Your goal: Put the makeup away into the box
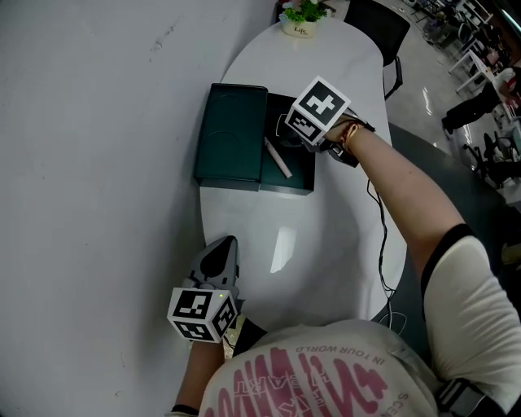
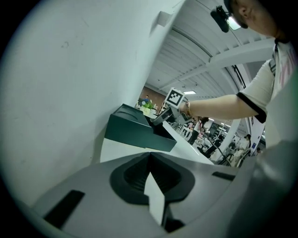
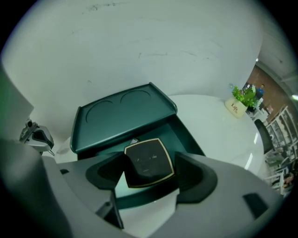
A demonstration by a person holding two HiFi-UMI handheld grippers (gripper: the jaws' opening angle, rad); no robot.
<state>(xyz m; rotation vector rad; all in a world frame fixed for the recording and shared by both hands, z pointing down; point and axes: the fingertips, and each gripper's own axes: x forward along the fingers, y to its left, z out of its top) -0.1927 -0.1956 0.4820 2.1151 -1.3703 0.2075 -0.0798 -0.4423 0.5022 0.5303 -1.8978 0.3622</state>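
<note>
A dark green box [image 1: 286,181] stands open on the white oval table [image 1: 326,236], its lid [image 1: 232,134] folded out to the left. A white pencil-like stick [image 1: 278,158] lies inside the box. My right gripper [image 1: 303,130] hovers over the box's far part. In the right gripper view, the right gripper [image 3: 150,171] is shut on a black square compact [image 3: 146,158] with a gold rim, held above the box's inside [image 3: 188,137], with the lid [image 3: 123,114] beyond. My left gripper [image 1: 218,259] rests near the table's left front edge, shut and empty [image 2: 150,160], pointing toward the box [image 2: 135,132].
A pale wall runs along the table's left side. A small potted plant [image 1: 303,16] stands at the table's far end, with a black chair [image 1: 378,28] behind it. A cable [image 1: 381,236] trails from the right arm across the table's right edge.
</note>
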